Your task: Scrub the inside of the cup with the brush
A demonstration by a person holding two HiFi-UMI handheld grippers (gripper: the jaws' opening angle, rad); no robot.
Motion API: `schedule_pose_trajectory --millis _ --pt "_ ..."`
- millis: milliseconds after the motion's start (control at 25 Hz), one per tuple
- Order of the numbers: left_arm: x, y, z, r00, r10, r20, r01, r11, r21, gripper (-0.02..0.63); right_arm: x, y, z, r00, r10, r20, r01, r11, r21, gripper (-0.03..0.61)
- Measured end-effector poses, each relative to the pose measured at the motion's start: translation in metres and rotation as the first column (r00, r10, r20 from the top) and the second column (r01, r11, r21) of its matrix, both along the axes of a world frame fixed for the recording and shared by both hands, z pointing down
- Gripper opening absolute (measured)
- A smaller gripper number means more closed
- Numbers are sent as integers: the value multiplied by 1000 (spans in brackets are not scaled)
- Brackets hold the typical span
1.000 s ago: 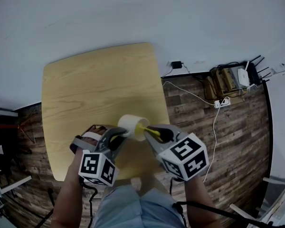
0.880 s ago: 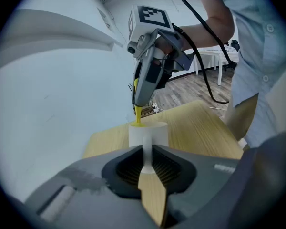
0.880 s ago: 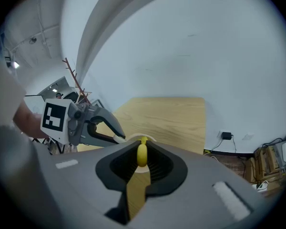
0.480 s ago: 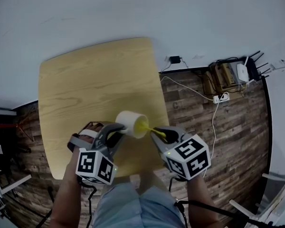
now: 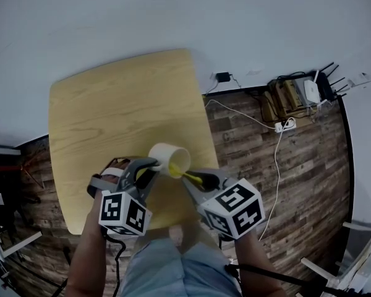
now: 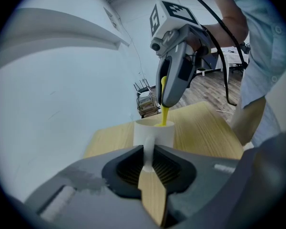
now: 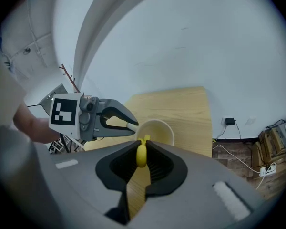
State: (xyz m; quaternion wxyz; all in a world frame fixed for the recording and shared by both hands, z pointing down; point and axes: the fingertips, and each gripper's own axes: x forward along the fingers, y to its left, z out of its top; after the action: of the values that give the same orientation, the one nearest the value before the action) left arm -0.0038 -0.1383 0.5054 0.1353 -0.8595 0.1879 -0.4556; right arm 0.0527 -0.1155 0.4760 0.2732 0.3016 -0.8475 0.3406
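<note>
A white cup (image 5: 169, 158) hangs tilted above the near part of the wooden table (image 5: 117, 110), its mouth turned toward my right side. My left gripper (image 5: 153, 166) is shut on the cup's handle (image 6: 149, 147); the cup body (image 6: 154, 133) shows just beyond the jaws. My right gripper (image 5: 196, 179) is shut on the yellow brush (image 5: 187, 176), whose handle (image 7: 141, 154) sits between the pads. The brush's far end reaches into the cup's mouth (image 7: 156, 131); from the left gripper view the brush (image 6: 163, 112) dips down past the rim. The bristles are hidden inside.
The table stands against a white wall (image 5: 173, 17). On the wood floor to the right lie cables and a power strip (image 5: 283, 125), with a rack and router (image 5: 300, 94) by the wall. A person's legs (image 5: 173, 268) are at the table's near edge.
Both grippers, cup and brush have shifted slightly left and toward the wall. The brush end has gone a little deeper into the cup's mouth.
</note>
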Motion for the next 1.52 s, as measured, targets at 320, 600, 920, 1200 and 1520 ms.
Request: schedule_pose_trajectory --millis 320,600,920,1200,1520 --pt "-9 0 5 996 -66 -63 65 998 -17 77 1 -8 -37 998 35 50 -38 997 65 40" --pt "-22 -5 12 963 -176 -204 166 984 -67 77 9 -16 -67 995 72 65 -81 985 152 40" --pt "-38 -6 25 887 -283 -364 245 958 -149 77 8 -28 -82 990 122 76 -137 959 248 40" --pt "-48 -3 37 827 -350 -441 281 935 -215 78 1 -29 -86 992 116 54 -127 952 278 40" --pt "-51 3 45 809 -373 -455 296 926 -233 78 -4 -27 -84 995 98 10 -97 953 287 40"
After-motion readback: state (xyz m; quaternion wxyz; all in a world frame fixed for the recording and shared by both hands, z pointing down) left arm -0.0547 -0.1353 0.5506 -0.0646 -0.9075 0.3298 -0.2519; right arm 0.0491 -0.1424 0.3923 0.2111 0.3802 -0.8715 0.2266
